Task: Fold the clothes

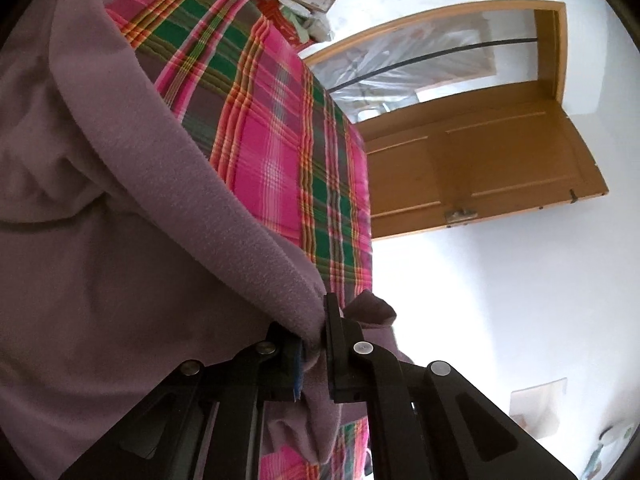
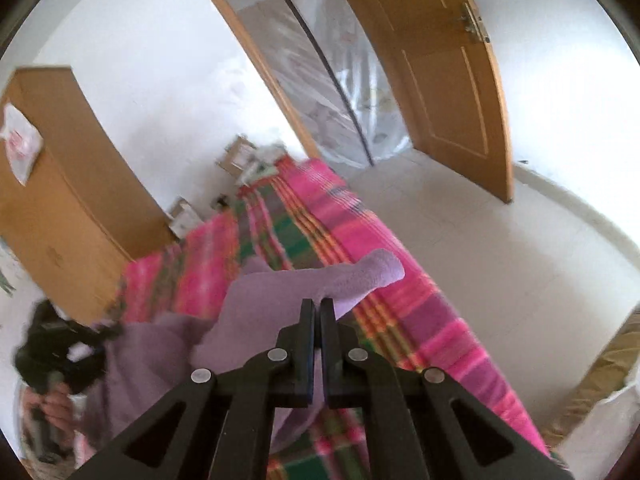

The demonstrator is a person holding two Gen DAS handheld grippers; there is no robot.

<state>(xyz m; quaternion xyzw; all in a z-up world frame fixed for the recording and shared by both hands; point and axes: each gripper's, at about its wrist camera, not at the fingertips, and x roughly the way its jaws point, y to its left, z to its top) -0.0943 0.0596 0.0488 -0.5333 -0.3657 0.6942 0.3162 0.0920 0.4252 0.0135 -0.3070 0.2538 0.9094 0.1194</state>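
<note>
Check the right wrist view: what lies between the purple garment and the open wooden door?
The pink plaid bedspread, then bare pale floor up to the door, shown in the right wrist view.

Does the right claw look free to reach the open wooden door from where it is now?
Probably not: the right claw is shut on the purple garment, and the door stands well beyond the plaid bed and bare floor.

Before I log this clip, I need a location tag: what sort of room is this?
Most likely a bedroom: a plaid bedspread covers what looks like a bed, a wooden wardrobe stands by the wall, and a wooden door hangs open.
</note>
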